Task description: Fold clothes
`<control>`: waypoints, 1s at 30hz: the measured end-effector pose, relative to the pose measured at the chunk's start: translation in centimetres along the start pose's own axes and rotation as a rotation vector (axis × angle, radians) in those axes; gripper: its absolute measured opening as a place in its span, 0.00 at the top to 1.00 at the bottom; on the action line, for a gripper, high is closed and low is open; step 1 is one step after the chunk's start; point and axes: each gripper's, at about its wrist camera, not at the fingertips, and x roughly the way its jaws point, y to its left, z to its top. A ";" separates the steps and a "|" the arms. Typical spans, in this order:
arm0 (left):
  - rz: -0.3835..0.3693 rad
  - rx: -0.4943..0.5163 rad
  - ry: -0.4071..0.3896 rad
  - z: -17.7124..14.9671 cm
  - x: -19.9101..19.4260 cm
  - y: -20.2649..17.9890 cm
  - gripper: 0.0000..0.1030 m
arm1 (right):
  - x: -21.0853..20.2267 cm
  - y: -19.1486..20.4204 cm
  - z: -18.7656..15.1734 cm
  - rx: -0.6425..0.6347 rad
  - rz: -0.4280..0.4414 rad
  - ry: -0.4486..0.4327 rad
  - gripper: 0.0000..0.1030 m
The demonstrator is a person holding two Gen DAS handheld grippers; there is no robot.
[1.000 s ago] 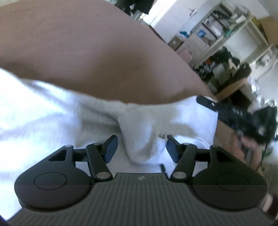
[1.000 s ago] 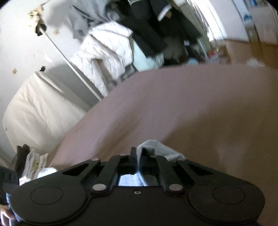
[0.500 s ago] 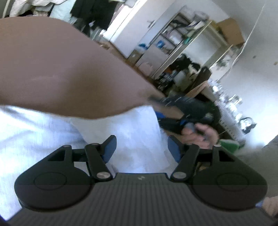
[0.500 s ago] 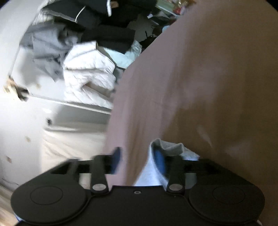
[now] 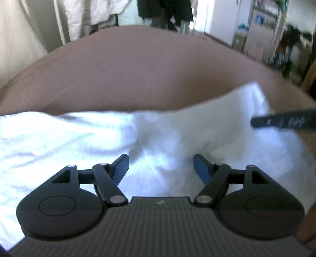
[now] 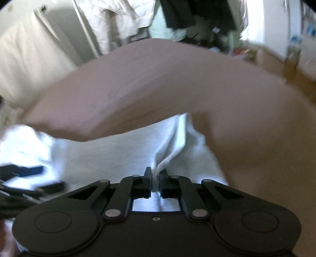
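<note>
A white garment (image 5: 177,134) lies spread across the near part of a brown bed surface (image 5: 148,75). My left gripper (image 5: 161,168) is open just above the cloth, with cloth bunched between its blue pads but not clamped. My right gripper (image 6: 156,178) is shut on a fold of the white garment (image 6: 126,150), which rises in a crease from its tips. The right gripper's finger shows as a dark bar at the right edge of the left wrist view (image 5: 284,121). The left gripper is a dark blur at the left of the right wrist view (image 6: 21,172).
The brown bed surface (image 6: 177,83) stretches ahead. A white quilted jacket (image 5: 102,11) and dark clothes (image 5: 167,9) hang on a rack behind the bed. Shelves with clutter (image 5: 276,35) stand at the far right. A pale mattress (image 6: 25,59) leans at the left.
The right gripper opened half a second ago and has shut again on a fold of the garment. Both views have swung to face the far end of the bed. The left gripper stays open.
</note>
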 end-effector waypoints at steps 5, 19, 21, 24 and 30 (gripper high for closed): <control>0.003 -0.156 0.149 0.7 3.6 2.7 0.12 | 0.5 -1.2 0.4 -0.027 -0.228 -0.018 0.77; 0.287 -0.188 0.197 -3.3 -6.4 17.2 0.14 | 2.4 3.5 -0.2 0.195 0.638 -0.007 0.37; 0.402 -0.154 0.212 -4.9 -7.1 19.9 0.13 | 4.0 5.2 -0.7 0.128 0.492 0.044 0.45; 0.608 -0.062 0.161 -7.6 -9.2 22.9 0.14 | 2.4 7.1 -0.7 -0.008 0.283 0.019 0.49; 0.279 -0.310 -0.015 -9.3 -11.5 22.1 0.15 | -6.4 2.3 -2.6 0.373 0.117 -0.068 0.31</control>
